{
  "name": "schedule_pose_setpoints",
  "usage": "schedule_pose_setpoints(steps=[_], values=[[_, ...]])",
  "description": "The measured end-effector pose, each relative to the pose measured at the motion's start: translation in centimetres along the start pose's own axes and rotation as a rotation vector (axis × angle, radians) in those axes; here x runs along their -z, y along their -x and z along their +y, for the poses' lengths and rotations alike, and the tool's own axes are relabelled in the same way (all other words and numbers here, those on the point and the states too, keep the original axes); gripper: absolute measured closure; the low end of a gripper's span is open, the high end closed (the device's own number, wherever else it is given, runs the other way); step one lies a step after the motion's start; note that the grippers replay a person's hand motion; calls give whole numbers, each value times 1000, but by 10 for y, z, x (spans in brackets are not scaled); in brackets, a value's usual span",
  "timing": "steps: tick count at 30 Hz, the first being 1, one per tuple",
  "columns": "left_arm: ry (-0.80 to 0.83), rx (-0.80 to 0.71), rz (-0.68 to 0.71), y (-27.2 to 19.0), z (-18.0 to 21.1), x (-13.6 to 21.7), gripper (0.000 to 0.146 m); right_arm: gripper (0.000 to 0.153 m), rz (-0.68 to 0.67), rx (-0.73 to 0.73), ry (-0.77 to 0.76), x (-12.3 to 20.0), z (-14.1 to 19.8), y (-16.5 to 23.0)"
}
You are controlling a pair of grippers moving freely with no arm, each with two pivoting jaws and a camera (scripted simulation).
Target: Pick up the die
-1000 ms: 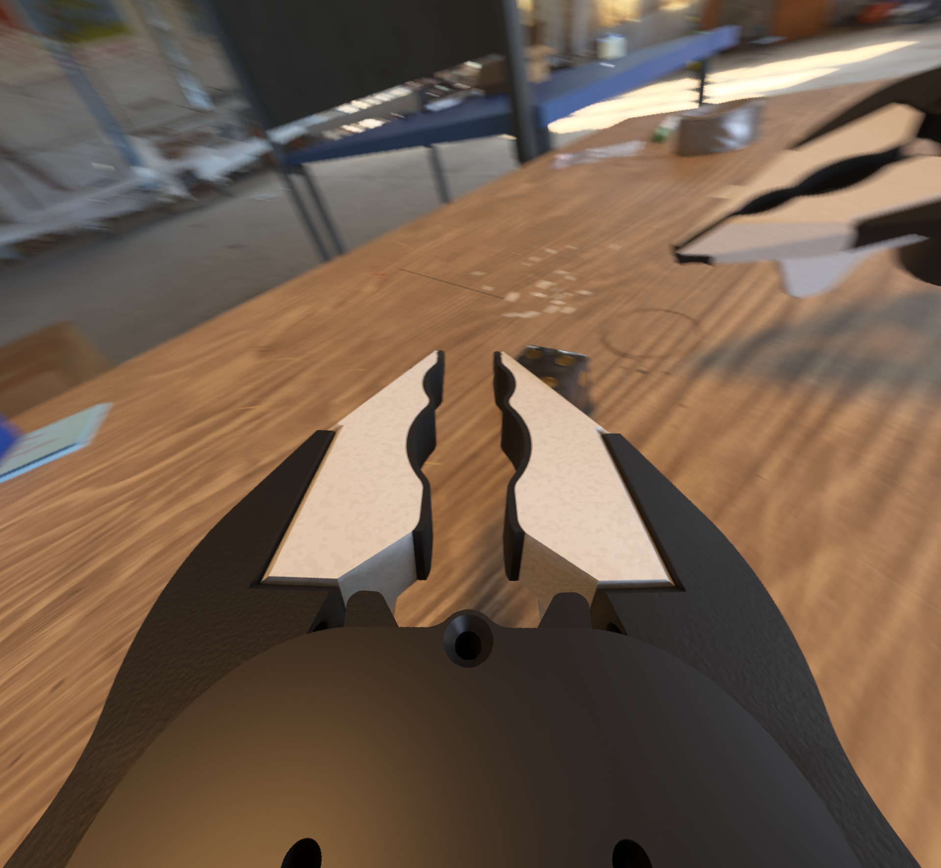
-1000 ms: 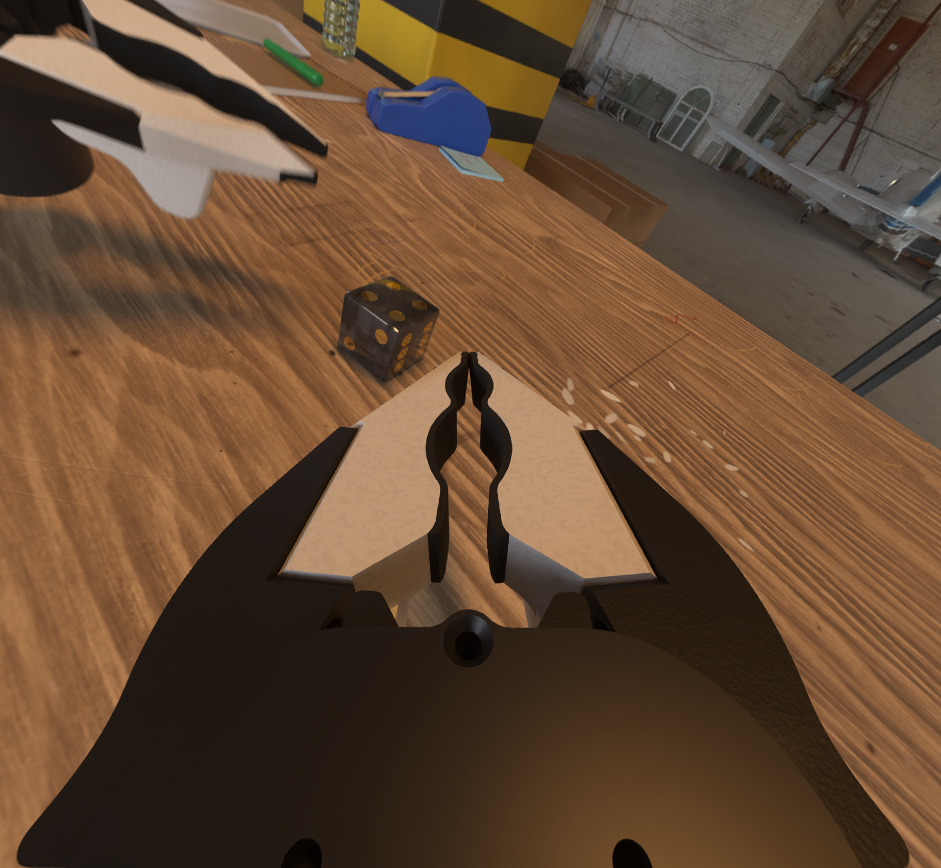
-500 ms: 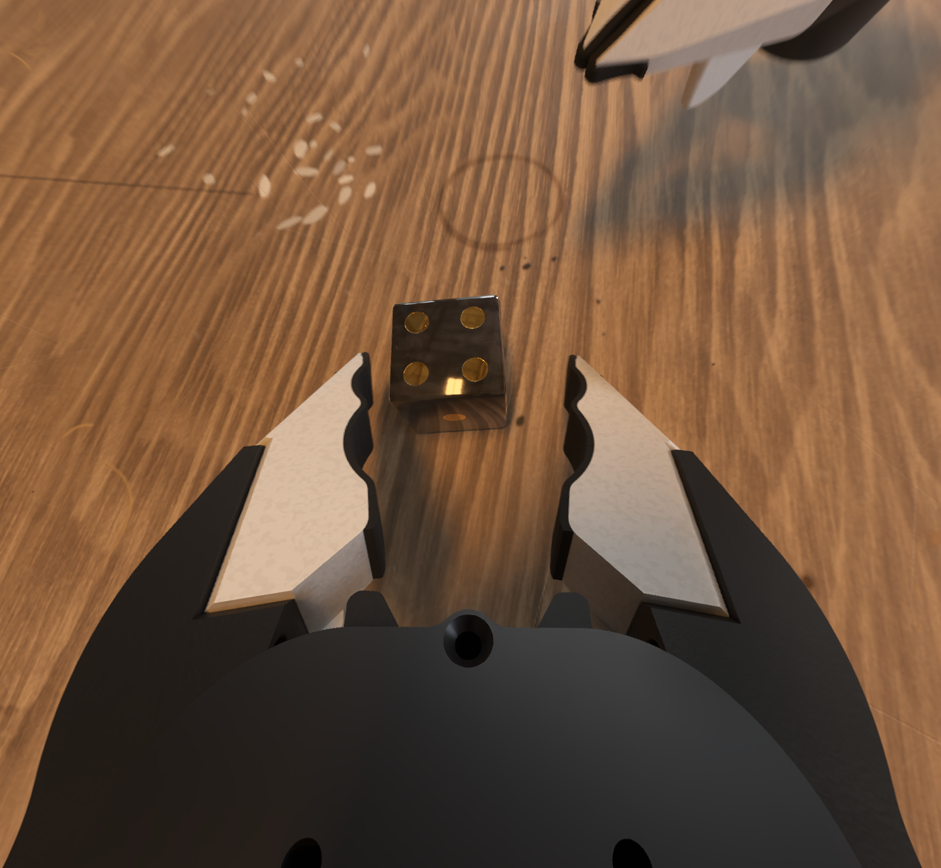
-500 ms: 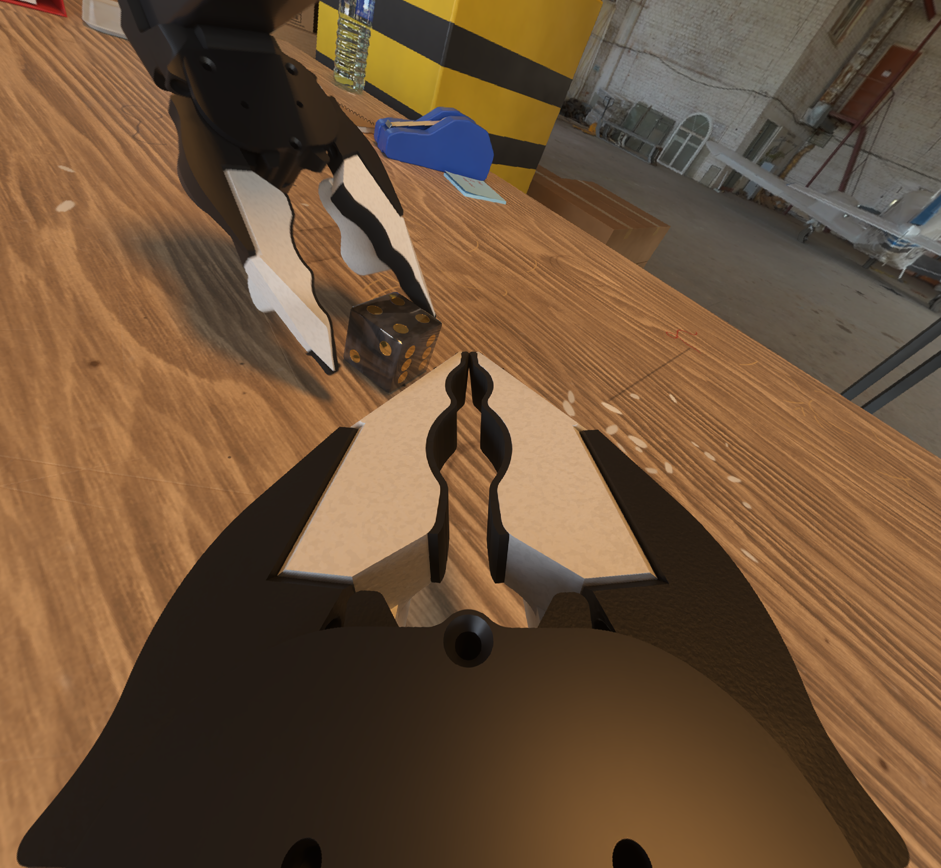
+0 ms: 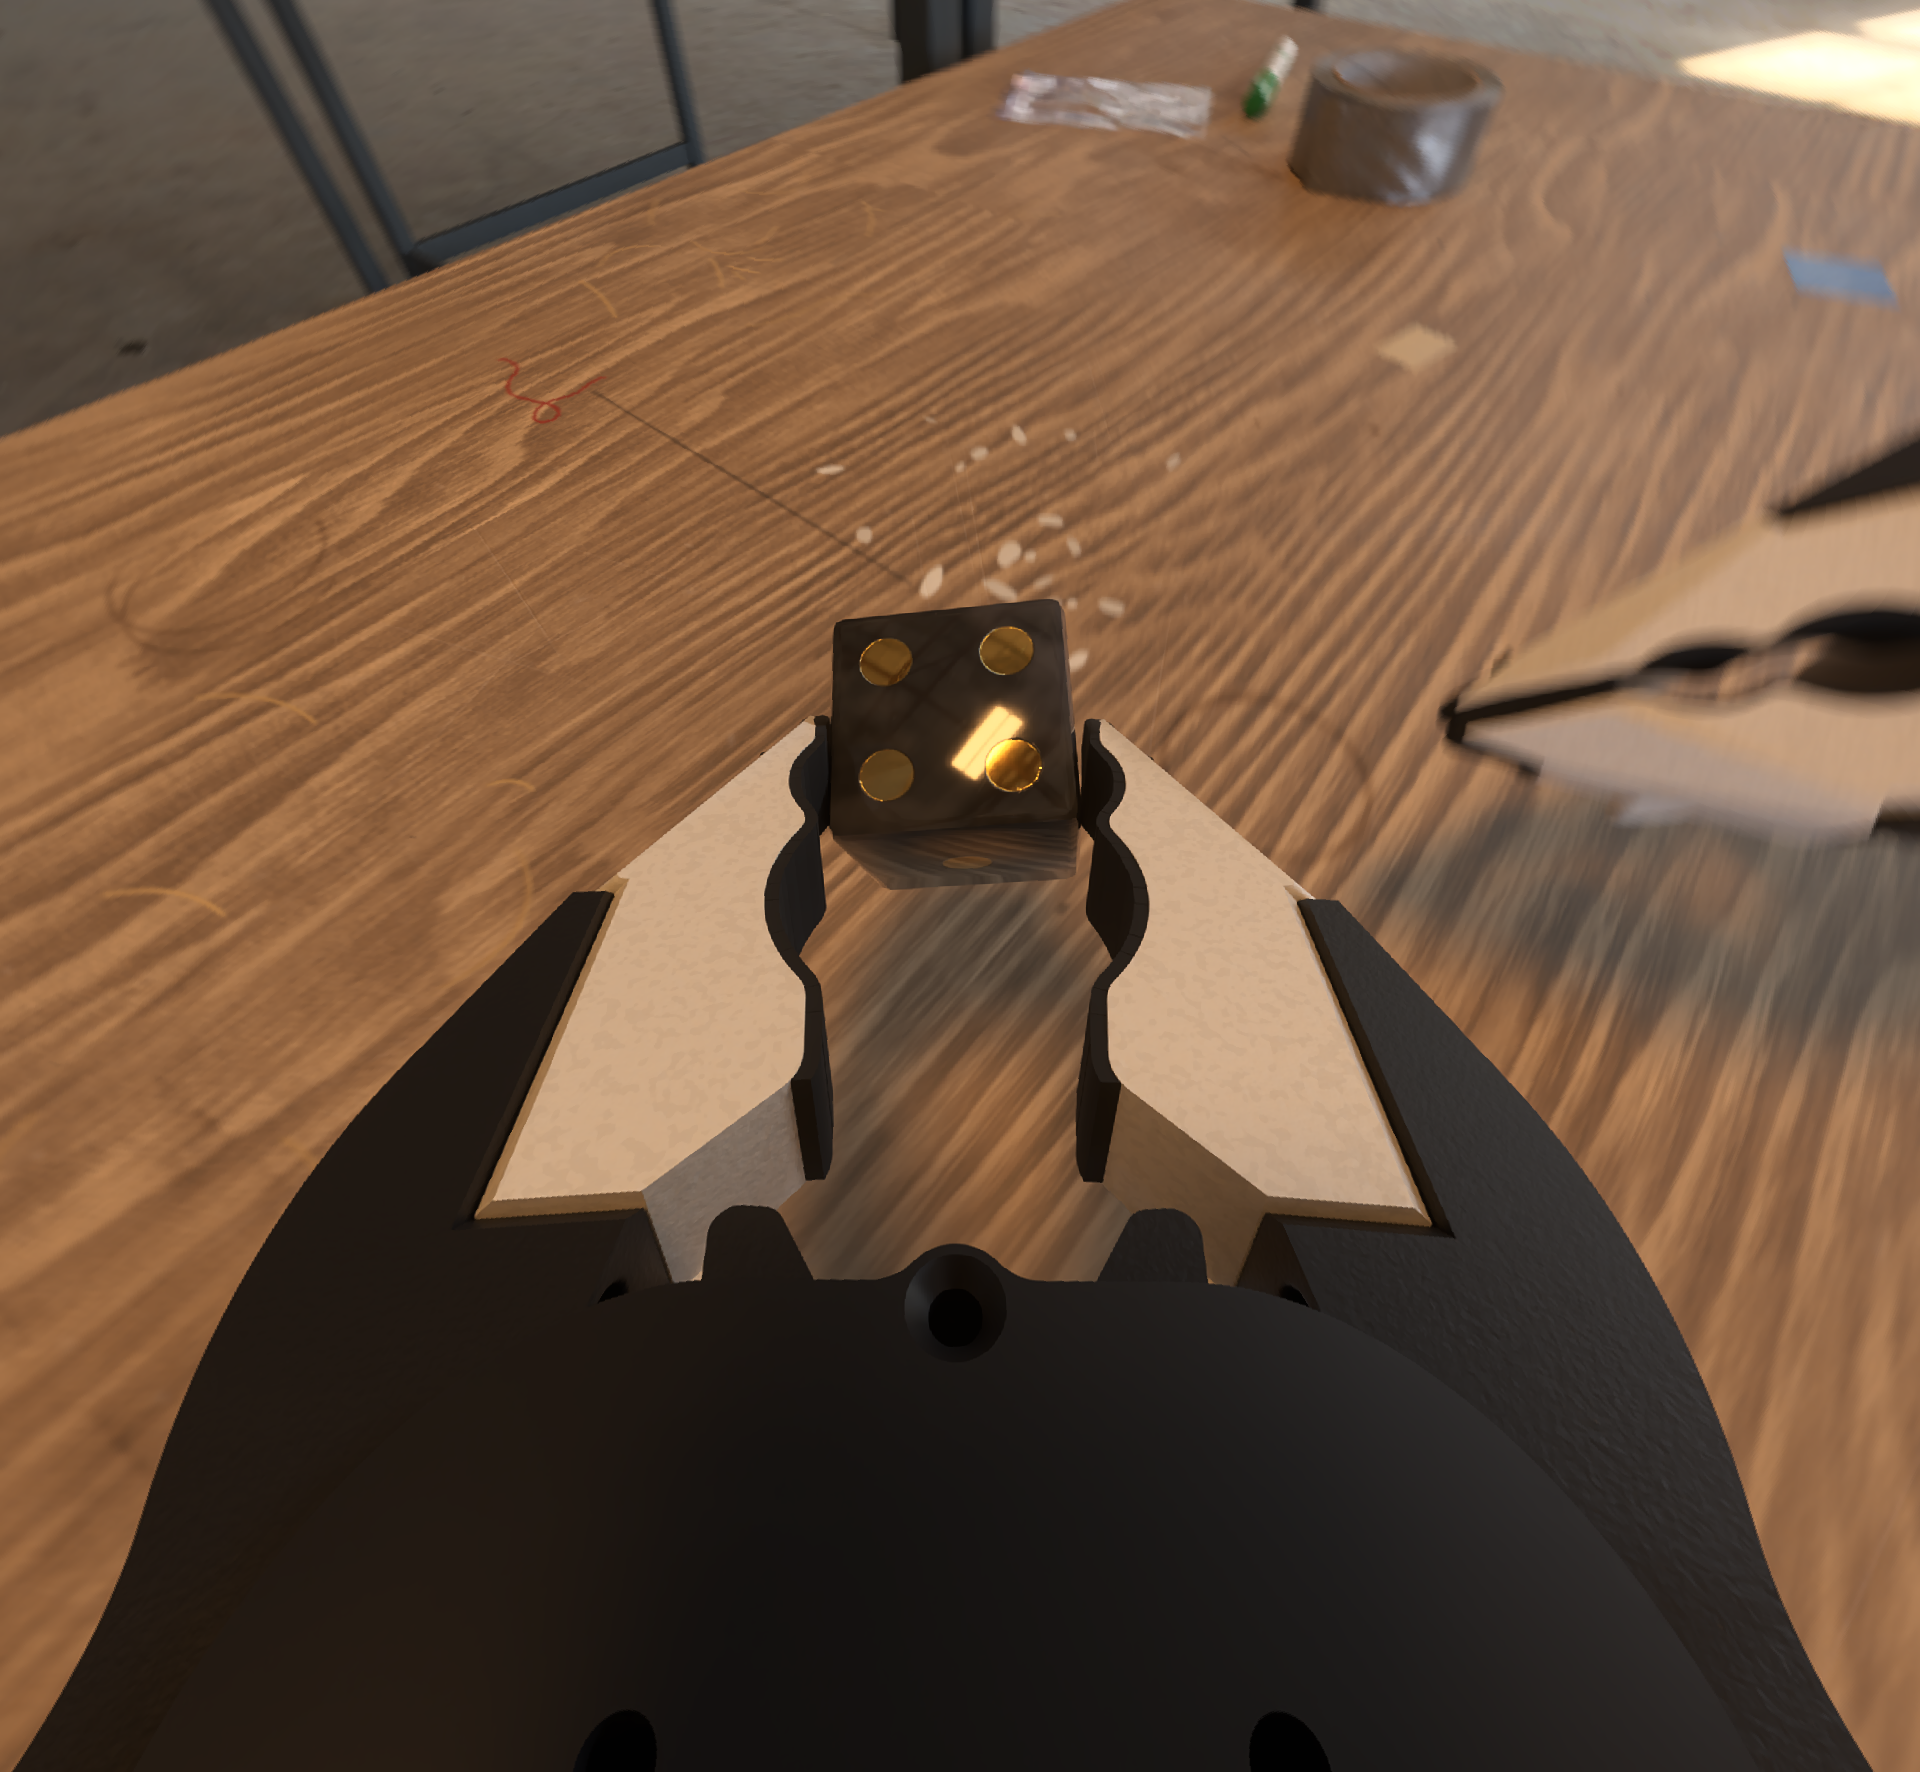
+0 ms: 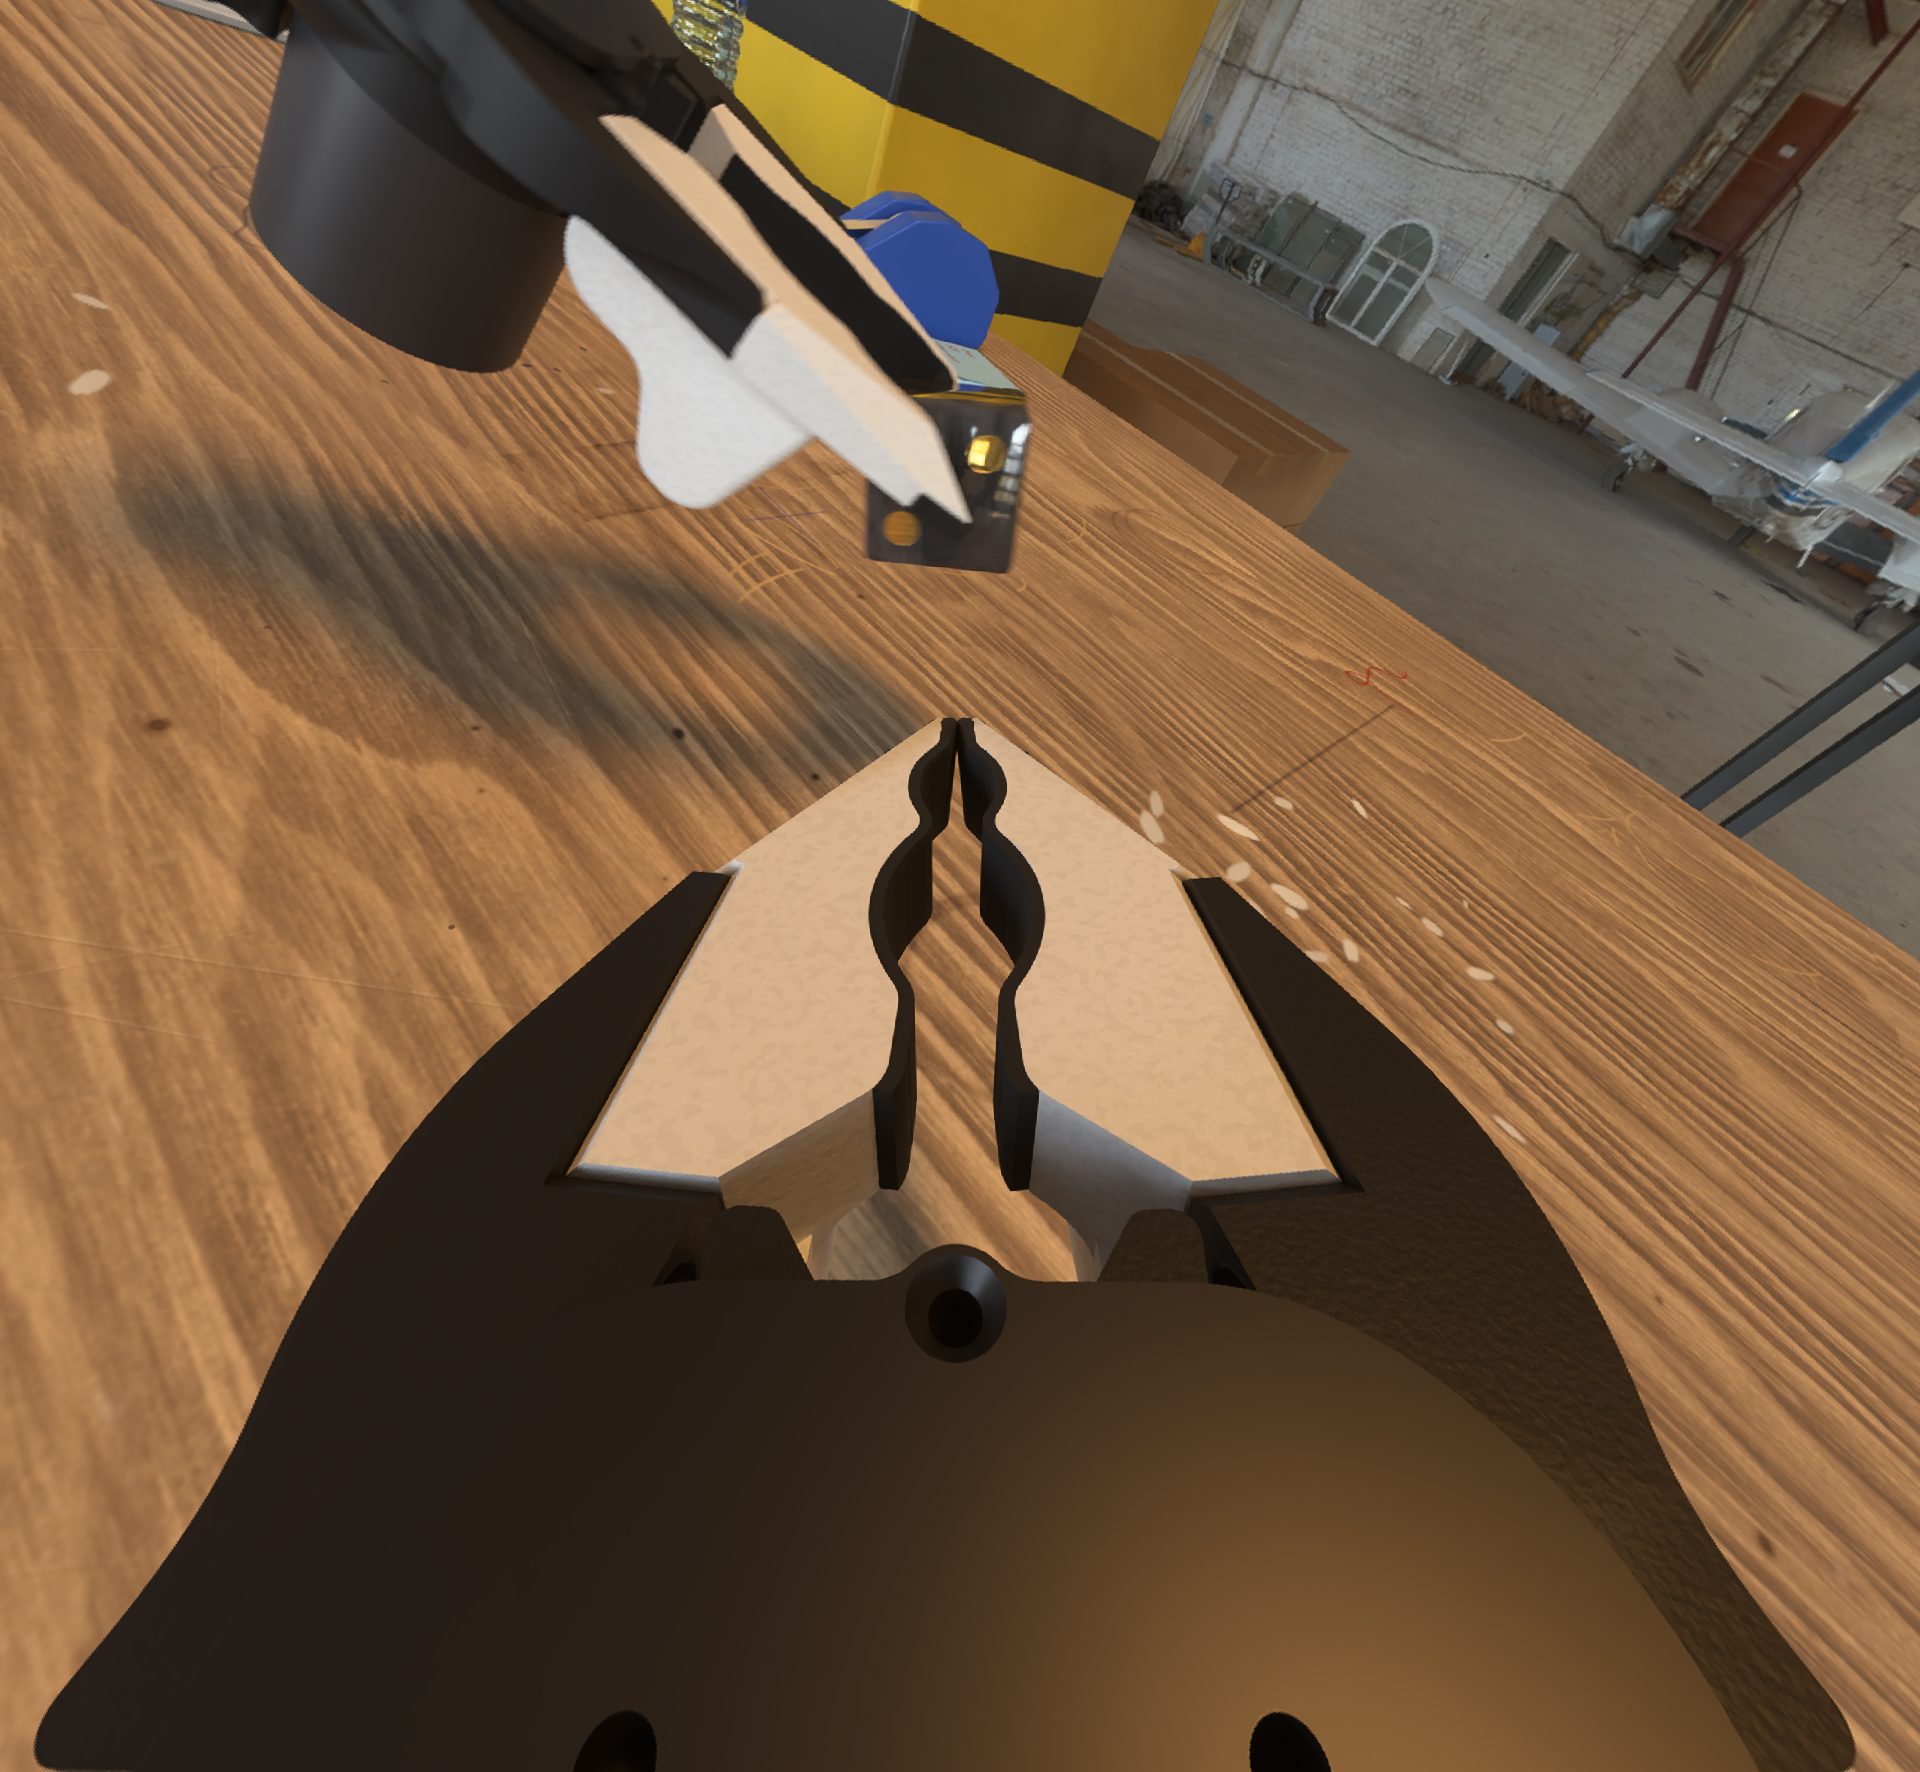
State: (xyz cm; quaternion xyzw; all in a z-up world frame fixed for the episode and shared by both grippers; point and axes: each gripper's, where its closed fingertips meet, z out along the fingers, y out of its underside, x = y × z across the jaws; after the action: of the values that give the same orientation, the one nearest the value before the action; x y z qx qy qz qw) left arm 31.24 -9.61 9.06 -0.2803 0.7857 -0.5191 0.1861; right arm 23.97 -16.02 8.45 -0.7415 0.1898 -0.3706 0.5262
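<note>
Die-holding is the left gripper's (image 5: 951,735) job: its two fingers are clamped on opposite sides of the dark die (image 5: 951,720), which sits right at the fingertips, lifted clear of the wooden table (image 5: 364,683), its four gold pips facing the camera. Seen from the right wrist view, that left gripper (image 6: 935,465) hangs above the tabletop (image 6: 312,787), ahead and to the left of the right gripper's (image 6: 956,735) tips, the die (image 6: 956,496) poking out past its fingers. The right gripper grasps nothing, its fingers pressed together at the tips. Beyond the left fingers lie a grey tape roll (image 5: 1392,127), a green marker (image 5: 1270,75), and pale flecks (image 5: 997,559) just behind the die.
</note>
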Motion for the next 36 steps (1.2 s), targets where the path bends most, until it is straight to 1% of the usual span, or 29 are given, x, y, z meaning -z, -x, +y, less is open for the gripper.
schedule_pose_setpoints(steps=[2,6,8,14,18,22,26,36], values=[[7,62,-27,-12,-9,-11,98,153,3,-5,-4,0,0,-1],[118,-43,-44,-33,1,-38,98,153,8,-29,-28,3,-3,-4],[133,-56,-38,-38,2,-44,98,153,6,-38,-35,4,-3,-5],[154,-85,9,-45,3,-48,98,153,-1,-28,-35,3,-4,-3],[140,-46,74,-47,5,-48,98,153,-5,-38,-38,3,-4,-4],[136,-79,69,-48,4,-48,98,153,-8,-40,-37,3,-4,-3],[132,-67,93,-52,3,-50,98,153,-12,-36,-37,2,-4,-3],[129,-64,84,-50,3,-51,98,153,-15,-28,-34,2,-4,-2]])
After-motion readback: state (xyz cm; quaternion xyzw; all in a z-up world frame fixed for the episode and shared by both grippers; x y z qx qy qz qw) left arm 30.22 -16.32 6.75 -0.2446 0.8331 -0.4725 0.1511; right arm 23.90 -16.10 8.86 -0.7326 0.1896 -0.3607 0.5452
